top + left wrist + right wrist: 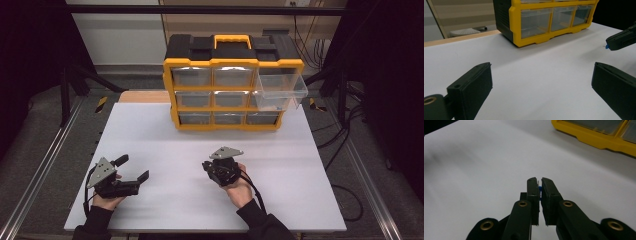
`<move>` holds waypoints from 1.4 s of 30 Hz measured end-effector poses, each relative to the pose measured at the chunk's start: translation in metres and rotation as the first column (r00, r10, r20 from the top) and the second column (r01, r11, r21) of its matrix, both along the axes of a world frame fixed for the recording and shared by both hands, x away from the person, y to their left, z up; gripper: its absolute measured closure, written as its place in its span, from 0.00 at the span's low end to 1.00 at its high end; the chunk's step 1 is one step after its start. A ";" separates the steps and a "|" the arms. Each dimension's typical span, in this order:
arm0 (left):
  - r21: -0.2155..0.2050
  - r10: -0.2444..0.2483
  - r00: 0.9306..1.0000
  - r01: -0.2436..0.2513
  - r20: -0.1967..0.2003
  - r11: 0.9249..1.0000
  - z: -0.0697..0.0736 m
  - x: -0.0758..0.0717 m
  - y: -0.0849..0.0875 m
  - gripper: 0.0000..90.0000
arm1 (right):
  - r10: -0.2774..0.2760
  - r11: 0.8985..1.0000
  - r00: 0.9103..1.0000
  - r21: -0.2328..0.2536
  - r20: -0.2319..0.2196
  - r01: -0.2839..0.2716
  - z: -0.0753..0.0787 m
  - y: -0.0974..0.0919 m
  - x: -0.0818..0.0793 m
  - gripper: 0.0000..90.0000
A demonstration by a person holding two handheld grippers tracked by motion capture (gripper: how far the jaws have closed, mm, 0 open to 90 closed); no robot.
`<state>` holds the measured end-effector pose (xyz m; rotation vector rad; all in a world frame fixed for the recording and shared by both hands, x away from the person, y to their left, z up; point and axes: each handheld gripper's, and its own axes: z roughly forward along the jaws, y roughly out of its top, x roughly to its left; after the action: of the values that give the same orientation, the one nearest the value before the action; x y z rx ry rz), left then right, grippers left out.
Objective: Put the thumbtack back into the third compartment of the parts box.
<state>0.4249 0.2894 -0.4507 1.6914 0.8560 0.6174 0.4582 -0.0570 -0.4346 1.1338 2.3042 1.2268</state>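
1. Near the front middle of the white table (pixel 165 145), the right gripper (pixel 539 185) has its jaws pinched together on a small blue item (pixel 540 188) (too tiny to identify); the same blue tip peeks from that gripper in the left gripper view (pixel 607 46).
2. At the front left, the left gripper (pixel 135 169) sits low over the table with its jaws spread wide and nothing between them.
3. Behind both, at the table's far edge, stands a yellow-and-black drawer organizer (pixel 232 85), its top-right clear drawer (pixel 281 86) pulled out.
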 end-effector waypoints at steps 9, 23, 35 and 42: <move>0.000 0.000 1.000 0.000 0.001 1.000 0.000 0.000 0.000 0.03 | 0.009 1.000 1.000 0.018 0.028 -0.010 0.012 -0.011 -0.002 0.95; 0.001 -0.001 1.000 0.001 0.001 1.000 0.000 0.000 -0.001 0.03 | -0.008 0.999 0.998 0.051 0.070 0.004 0.033 -0.033 -0.004 0.95; 0.006 -0.002 1.000 0.002 0.002 1.000 0.000 0.000 -0.001 0.03 | -0.053 0.994 0.993 0.096 0.105 0.043 0.053 -0.059 -0.004 0.95; 0.008 -0.003 1.000 0.003 0.000 1.000 0.000 0.000 -0.001 0.03 | -0.074 0.991 0.990 0.117 0.122 0.060 0.064 -0.072 -0.006 0.95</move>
<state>0.4250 0.2883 -0.4507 1.6996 0.8513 0.6197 0.4526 -0.1287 -0.3706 1.1262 2.1113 1.3768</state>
